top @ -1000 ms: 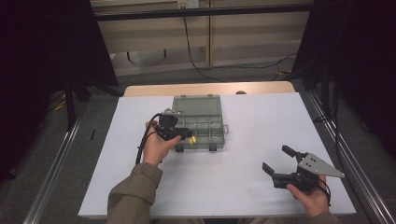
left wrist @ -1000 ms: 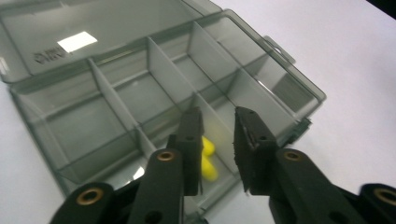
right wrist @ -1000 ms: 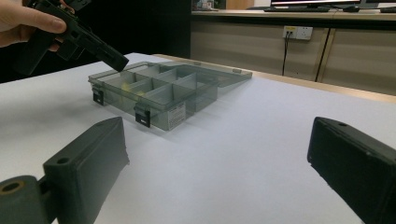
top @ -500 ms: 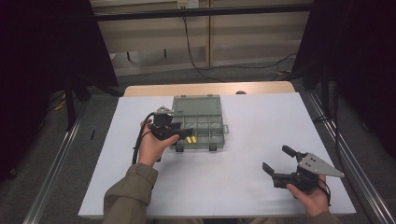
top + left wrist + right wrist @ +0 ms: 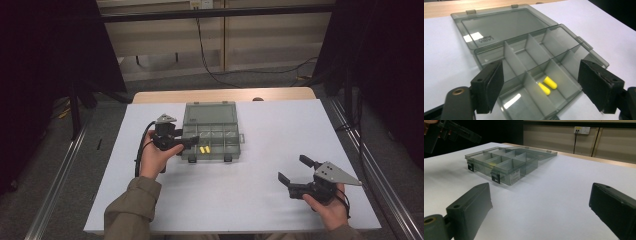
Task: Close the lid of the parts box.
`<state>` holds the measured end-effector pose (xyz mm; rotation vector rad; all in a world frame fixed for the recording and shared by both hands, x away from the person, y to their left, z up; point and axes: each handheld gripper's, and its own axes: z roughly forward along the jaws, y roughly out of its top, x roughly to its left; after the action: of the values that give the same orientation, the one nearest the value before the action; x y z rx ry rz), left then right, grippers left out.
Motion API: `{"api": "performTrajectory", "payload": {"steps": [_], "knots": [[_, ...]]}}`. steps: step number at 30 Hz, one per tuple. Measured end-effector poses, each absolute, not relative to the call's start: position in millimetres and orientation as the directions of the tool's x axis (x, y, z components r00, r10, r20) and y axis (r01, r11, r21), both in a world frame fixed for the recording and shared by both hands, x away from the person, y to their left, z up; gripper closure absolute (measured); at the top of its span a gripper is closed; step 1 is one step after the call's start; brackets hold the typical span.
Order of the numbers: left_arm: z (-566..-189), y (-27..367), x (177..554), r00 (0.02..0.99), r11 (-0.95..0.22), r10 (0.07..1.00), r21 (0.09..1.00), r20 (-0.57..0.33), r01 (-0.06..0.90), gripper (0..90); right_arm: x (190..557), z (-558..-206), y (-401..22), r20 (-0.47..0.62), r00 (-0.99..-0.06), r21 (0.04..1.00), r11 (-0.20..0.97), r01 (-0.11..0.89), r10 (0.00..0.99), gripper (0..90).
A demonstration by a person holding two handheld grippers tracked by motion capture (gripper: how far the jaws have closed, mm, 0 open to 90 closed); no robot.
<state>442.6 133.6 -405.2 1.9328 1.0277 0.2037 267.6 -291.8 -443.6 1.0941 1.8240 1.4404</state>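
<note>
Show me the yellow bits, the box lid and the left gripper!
yellow bits (image 5: 547, 85), left gripper view, on the plugs' middle.
lid (image 5: 499, 25), left gripper view, its clear panel.
left gripper (image 5: 192, 141), high view, between its fingers.

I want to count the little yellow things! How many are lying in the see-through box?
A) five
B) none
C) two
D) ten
C: two small yellow capsule-shaped pieces lie side by side in one compartment of the open clear organizer box, seen between the left gripper's open jaws.
</note>
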Motion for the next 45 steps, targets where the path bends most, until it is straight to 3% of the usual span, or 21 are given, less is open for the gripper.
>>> {"api": "performTrajectory", "payload": {"steps": [27,33,36,38,45], "knots": [[-419.0,173.0,471.0,0.536,-0.136,0.799,0.787,-0.272,0.602,20.8,341.9,-452.5,-256.4,0.072,-0.405,0.902,0.114,0.416,0.911,7.5],[-423.5,177.4,479.2,0.528,-0.124,0.803,0.79,-0.275,0.6,28.9,358.4,-448.0,-246.1,0.071,-0.393,0.896,0.114,0.429,0.917,8.1],[-424.7,177.7,482.8,0.52,-0.116,0.807,0.789,-0.279,0.604,34.1,366.3,-447.1,-240.6,0.073,-0.394,0.896,0.114,0.43,0.916,15.5],[-425.7,177.4,484.8,0.515,-0.12,0.813,0.785,-0.274,0.607,38.2,372.7,-447.8,-236.6,0.07,-0.392,0.887,0.123,0.445,0.917,15.5],[-433.2,173.7,492.3,0.499,-0.116,0.823,0.78,-0.271,0.615,58.7,393.3,-448.6,-222.8,0.082,-0.334,0.853,0.107,0.511,0.939,28.8]]}}
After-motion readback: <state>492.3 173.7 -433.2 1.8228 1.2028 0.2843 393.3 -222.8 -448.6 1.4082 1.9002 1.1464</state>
